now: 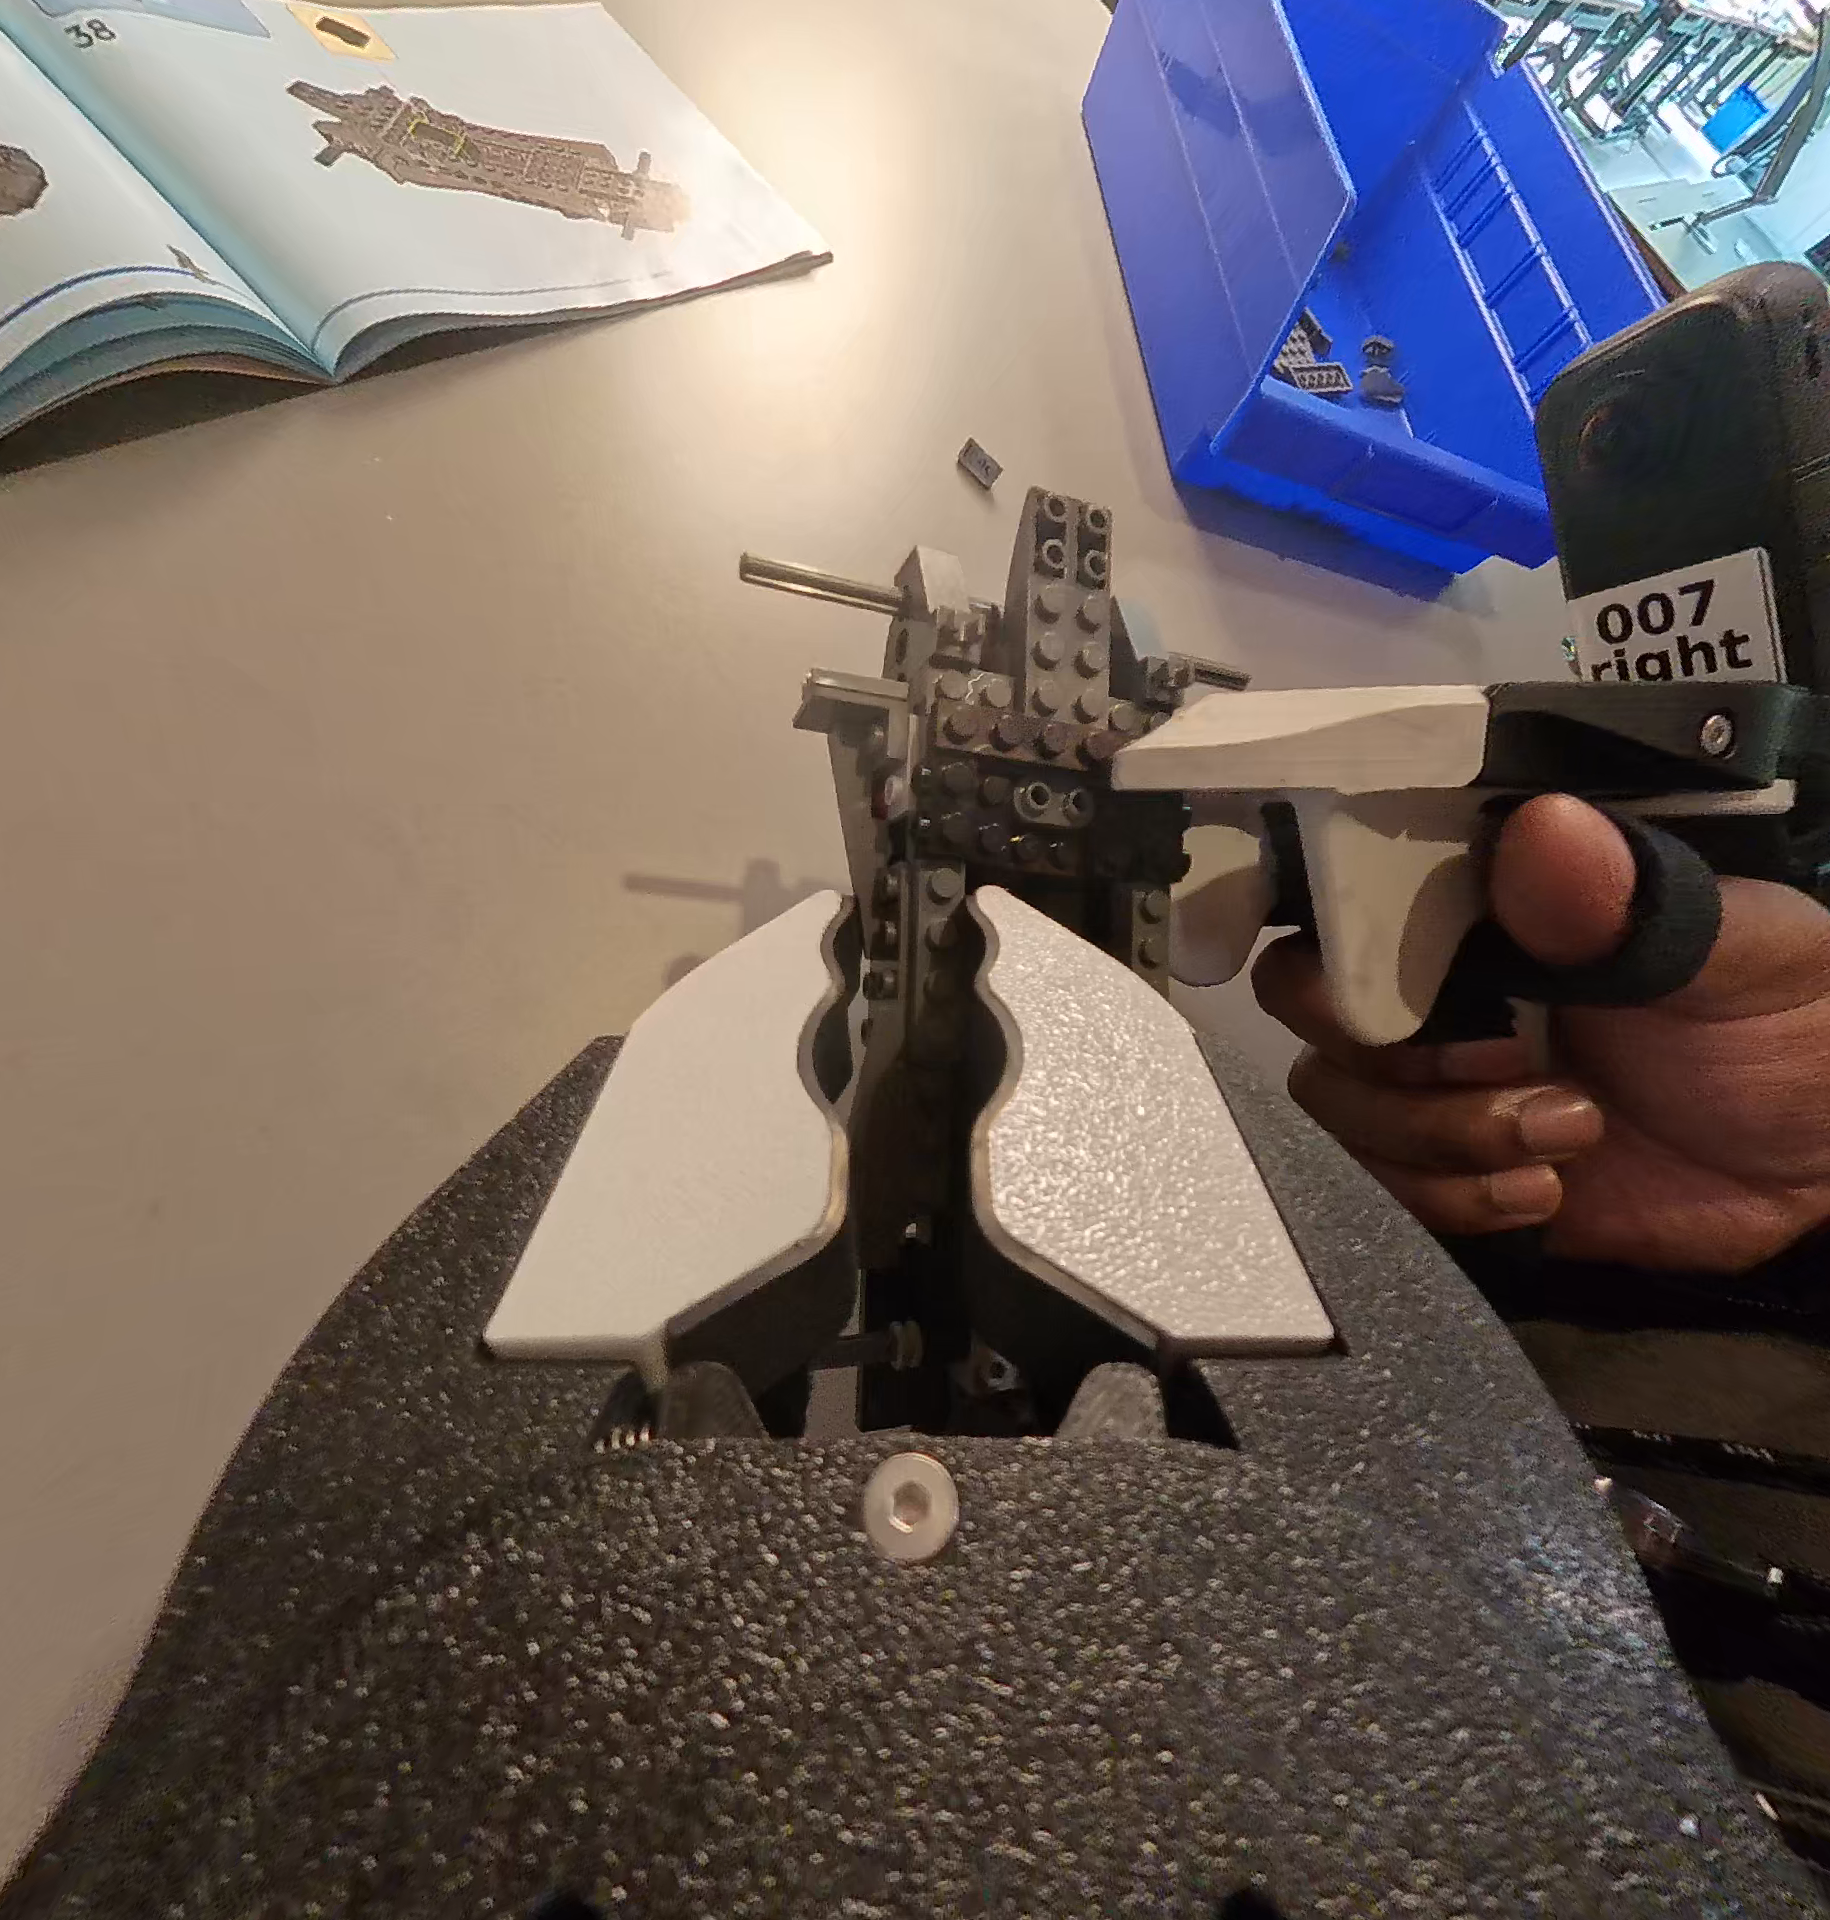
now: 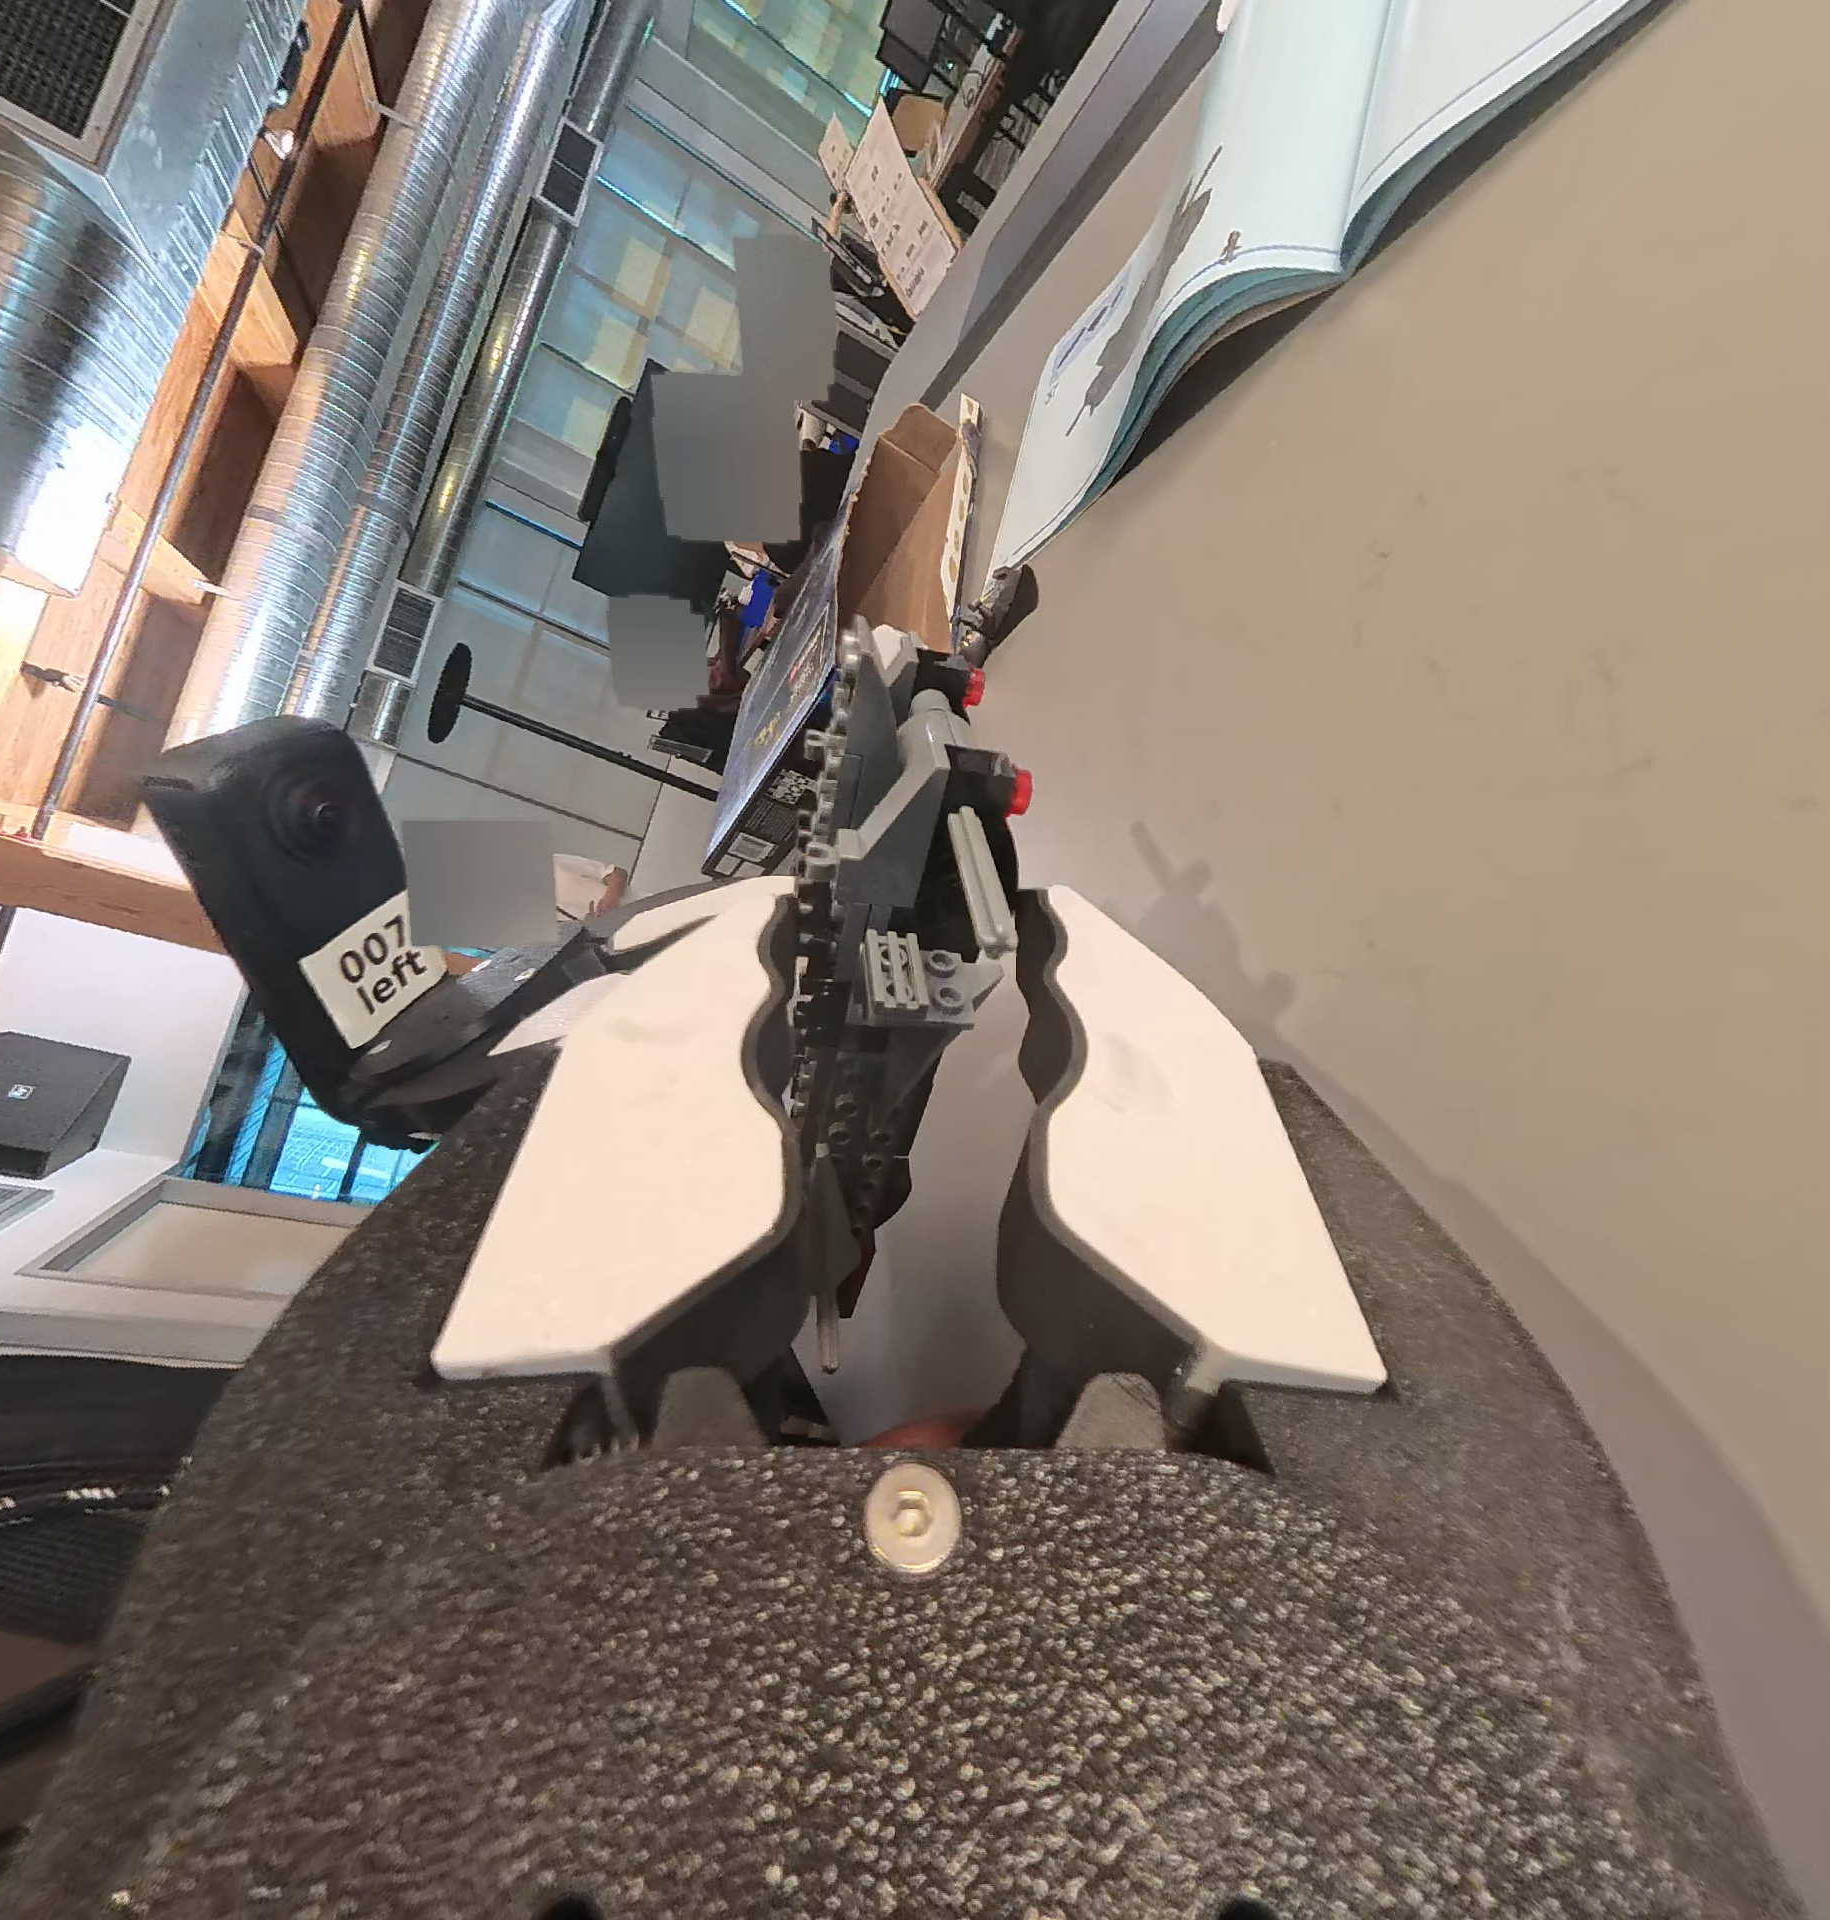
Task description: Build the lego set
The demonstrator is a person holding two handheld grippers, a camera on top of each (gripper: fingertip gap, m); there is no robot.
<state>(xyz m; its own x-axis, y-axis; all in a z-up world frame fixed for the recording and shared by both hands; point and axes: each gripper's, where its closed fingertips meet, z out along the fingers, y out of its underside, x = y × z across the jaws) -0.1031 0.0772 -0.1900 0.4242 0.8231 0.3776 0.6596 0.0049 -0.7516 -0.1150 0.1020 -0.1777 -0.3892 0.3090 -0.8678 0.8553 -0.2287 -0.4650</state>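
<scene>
My left gripper [image 1: 906, 914] clamps the grey brick model [image 1: 1004, 727] narrowly, bracing it – my right gripper [image 2: 906, 925], wider, closes across its side, pad contact unclear

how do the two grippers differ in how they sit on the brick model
The left gripper has narrow jaws clamped on a thin plate edge of the brick model. The right gripper has wider jaws, with a gap beside its right finger. Both surround the same grey model above the table.
</scene>
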